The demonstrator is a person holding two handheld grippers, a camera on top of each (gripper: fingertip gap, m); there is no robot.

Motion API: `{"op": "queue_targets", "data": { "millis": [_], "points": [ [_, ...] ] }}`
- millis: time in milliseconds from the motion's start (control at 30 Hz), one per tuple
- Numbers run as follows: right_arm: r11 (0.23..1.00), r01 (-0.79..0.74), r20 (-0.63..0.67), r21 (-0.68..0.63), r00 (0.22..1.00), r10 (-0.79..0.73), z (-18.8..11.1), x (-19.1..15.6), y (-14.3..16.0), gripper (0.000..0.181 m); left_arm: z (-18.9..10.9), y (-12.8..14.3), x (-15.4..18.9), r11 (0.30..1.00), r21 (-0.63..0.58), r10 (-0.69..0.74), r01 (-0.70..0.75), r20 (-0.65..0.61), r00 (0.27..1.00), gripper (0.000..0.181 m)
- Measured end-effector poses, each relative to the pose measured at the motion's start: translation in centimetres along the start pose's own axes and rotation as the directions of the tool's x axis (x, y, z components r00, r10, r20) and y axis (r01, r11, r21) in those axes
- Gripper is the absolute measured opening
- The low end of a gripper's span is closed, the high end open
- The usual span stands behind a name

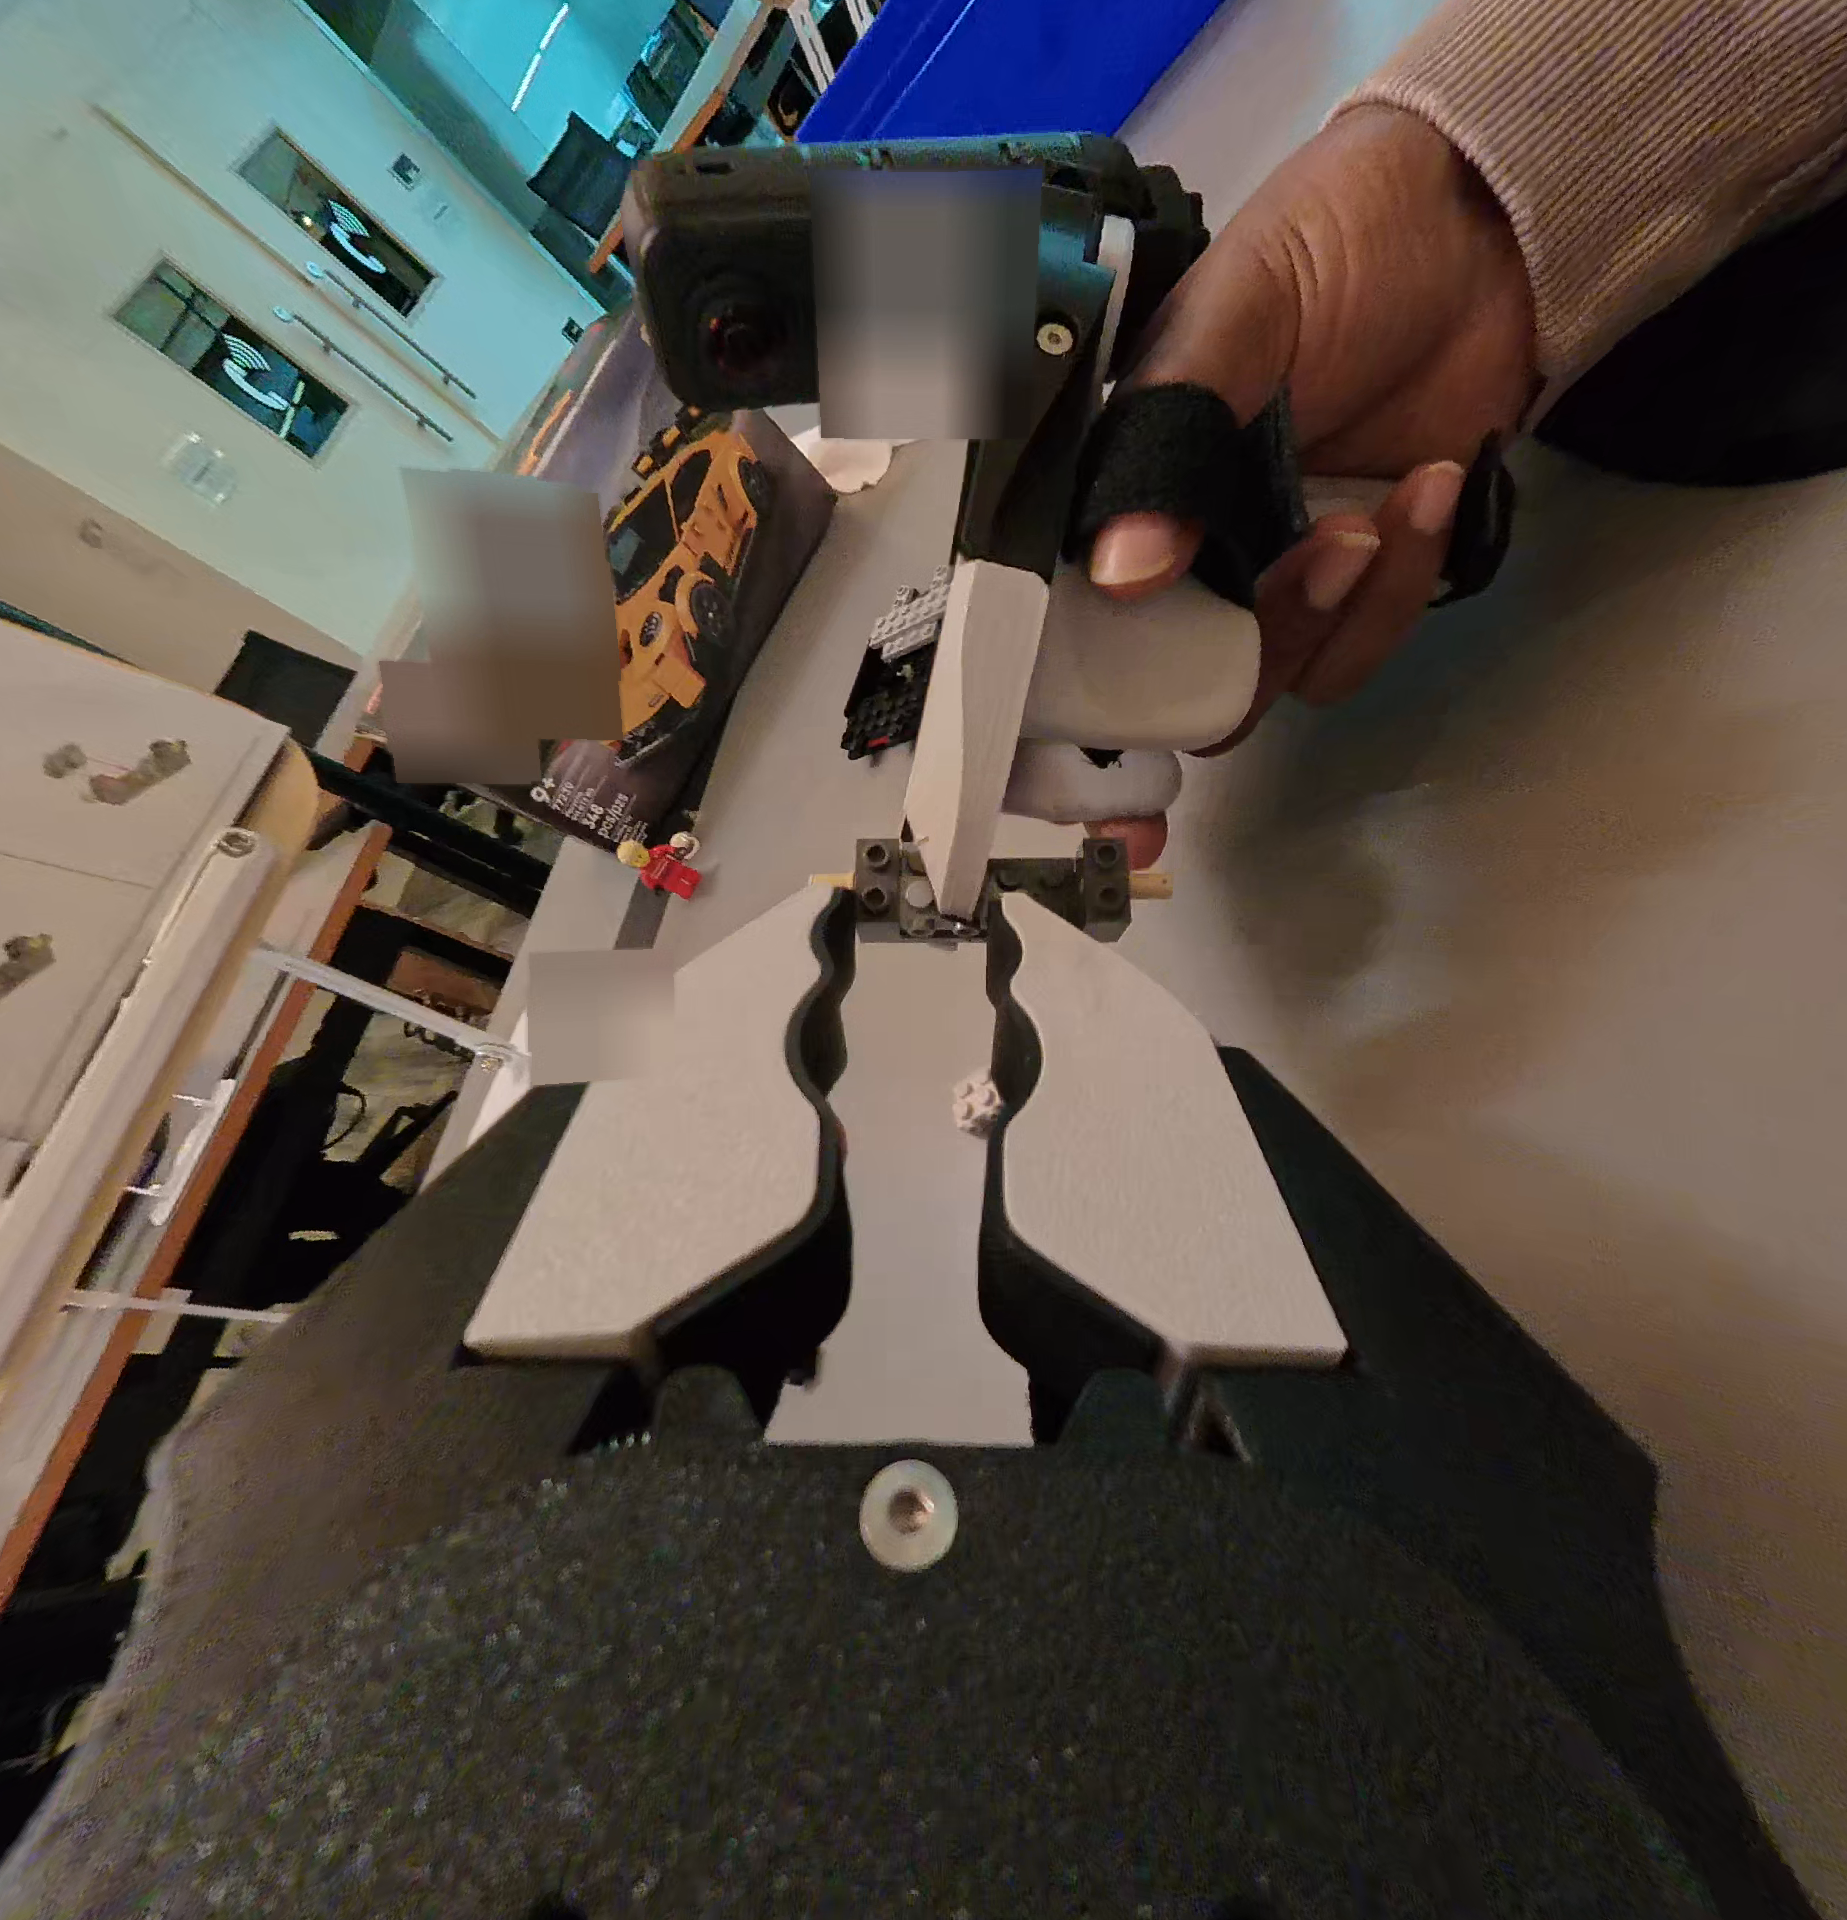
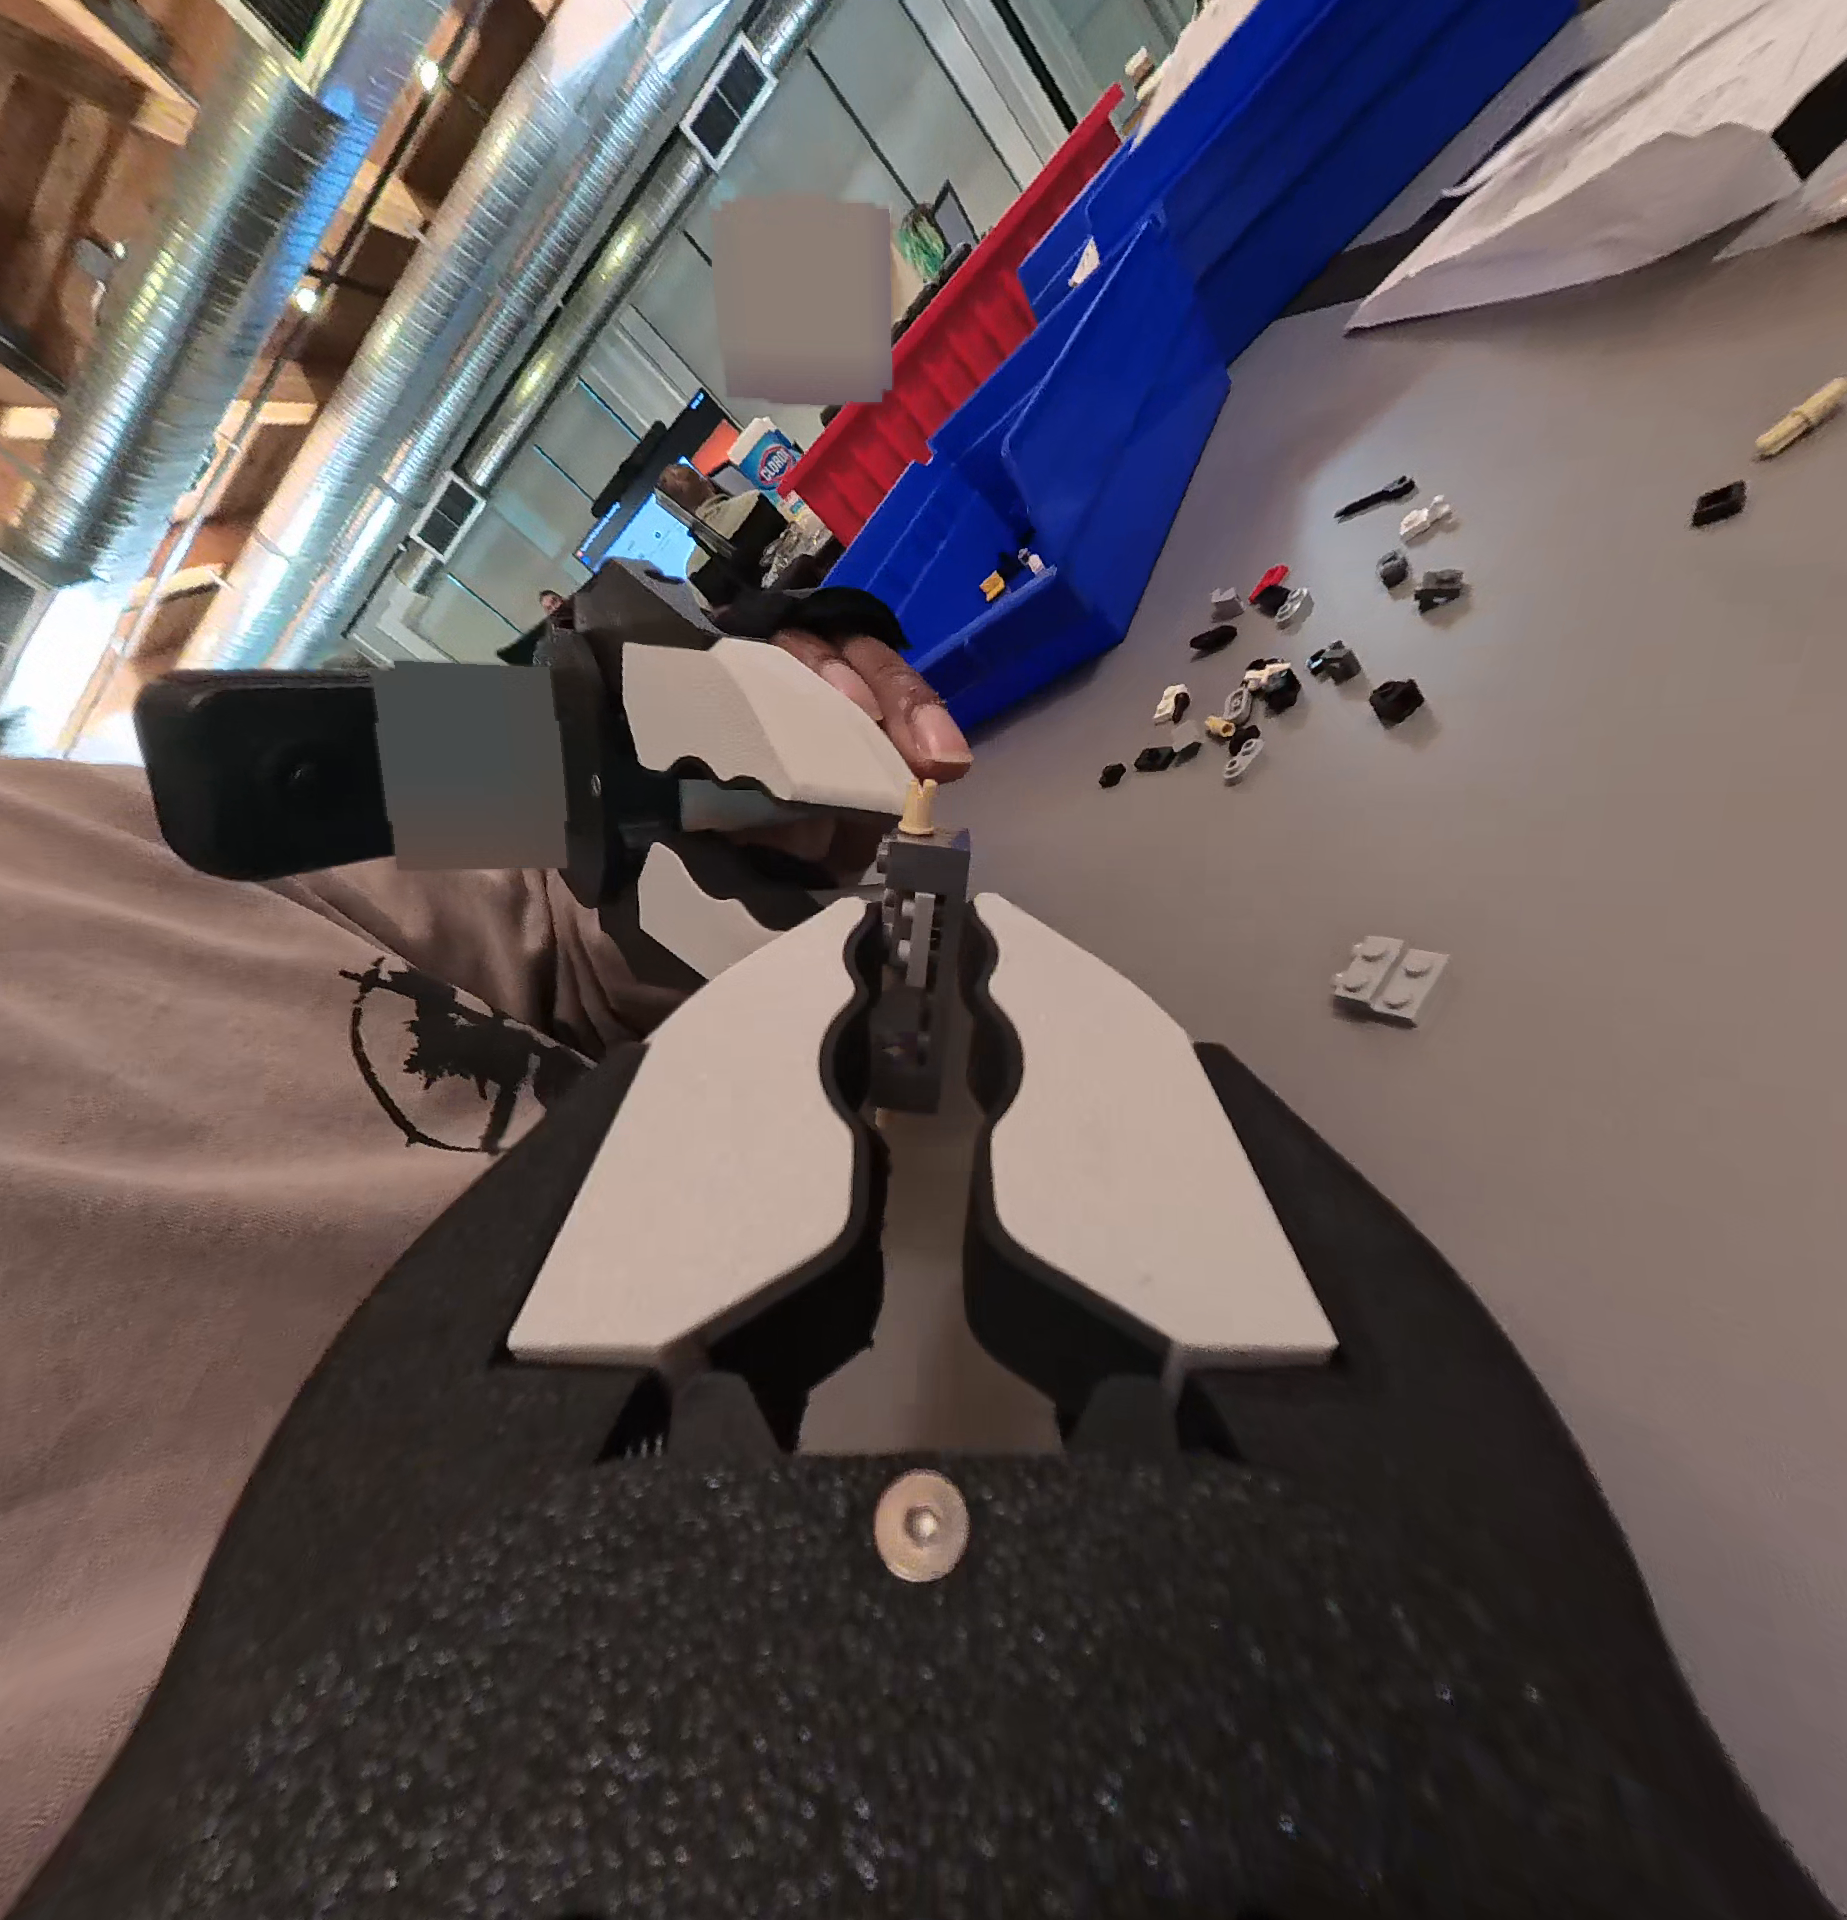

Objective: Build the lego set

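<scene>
Nearest in the right wrist view, the right hand-held gripper (image 2: 914, 997) has its two pale fingers drawn narrow around a small dark grey lego assembly (image 2: 914, 987). The assembly stands on end between the wavy inner edges, lifted off the grey worktop (image 2: 1521, 1143). A tan peg (image 2: 917, 808) sticks out of its far end. Holding the piece clamped this way likely keeps it steady while the other tool works on it.

In the left wrist view, the left hand-held gripper (image 1: 919, 935) has its fingers set narrowly apart, with the tips right at the same assembly (image 1: 986, 894). The frames do not settle whether those tips are pressing on it or just touching. From this side the assembly lies crosswise, with tan peg ends showing at both sides. A small pale grey stud piece (image 1: 976, 1103) shows in the gap between the left fingers, seemingly lying on the worktop below.

Just beyond the assembly in the right view, a bare fingertip (image 2: 924, 743) of the hand on the left tool rests near the peg, perhaps to guide or seat it.

Farther out on the worktop lie a pale grey plate (image 2: 1392, 982) and a scatter of small loose pieces (image 2: 1283, 665), kept within reach. Blue bins (image 2: 1085, 468) stand behind them. In the left view, a minifigure (image 1: 670, 862) and the set's box with a yellow car (image 1: 690, 592) sit farther back, beside a dark partial build (image 1: 898, 665).
</scene>
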State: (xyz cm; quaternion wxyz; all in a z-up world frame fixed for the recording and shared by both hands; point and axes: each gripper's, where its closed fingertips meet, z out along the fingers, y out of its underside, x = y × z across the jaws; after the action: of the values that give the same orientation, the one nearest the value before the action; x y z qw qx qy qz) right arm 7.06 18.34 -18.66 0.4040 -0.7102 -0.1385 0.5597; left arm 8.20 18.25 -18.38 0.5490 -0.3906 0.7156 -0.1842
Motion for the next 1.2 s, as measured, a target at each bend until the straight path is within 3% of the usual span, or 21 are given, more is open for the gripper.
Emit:
{"op": "queue_targets", "data": {
  "millis": [100,233,333,433,600,1100,1200],
  "points": [
    [0.998,0.064,0.007,0.007,0.998,-0.064,-0.1,-0.3,-0.2,0.012,-0.2,-0.6,0.0,1.0,0.021,-0.008,0.008,0.003,1.0,0.025],
    [0.991,0.1,0.101,0.089,0.989,-0.109,-0.7,-2.0,-1.4,0.013,-0.8,-1.7,-0.4,0.975,0.101,-0.193,0.199,-0.068,0.979,0.037],
    [0.976,0.084,0.246,0.199,0.96,-0.133,-1.8,-4.4,-2.8,0.013,-1.5,-3.0,-1.0,0.871,0.181,-0.423,0.457,-0.199,0.884,0.035],
    [0.962,0.037,0.343,0.27,0.93,-0.132,-2.6,-5.8,-3.7,0.013,-1.9,-4.4,-1.3,0.793,0.217,-0.511,0.569,-0.273,0.815,0.031],
    [0.955,-0.002,0.383,0.295,0.916,-0.116,-2.5,-5.8,-4.1,0.012,-2.1,-6.3,-0.7,0.733,0.239,-0.547,0.636,-0.348,0.761,0.021],
    [0.961,0.088,0.324,0.263,0.93,-0.174,-1.9,-5.5,-3.2,0.012,-2.2,-6.2,0.9,0.791,0.2,-0.476,0.578,-0.391,0.788,0.019],
    [0.958,0.11,0.278,0.263,0.943,-0.184,-2.1,-4.9,-3.3,0.012,-2.9,-5.8,-0.3,0.744,0.213,-0.521,0.634,-0.411,0.748,0.021]
  ]
}}
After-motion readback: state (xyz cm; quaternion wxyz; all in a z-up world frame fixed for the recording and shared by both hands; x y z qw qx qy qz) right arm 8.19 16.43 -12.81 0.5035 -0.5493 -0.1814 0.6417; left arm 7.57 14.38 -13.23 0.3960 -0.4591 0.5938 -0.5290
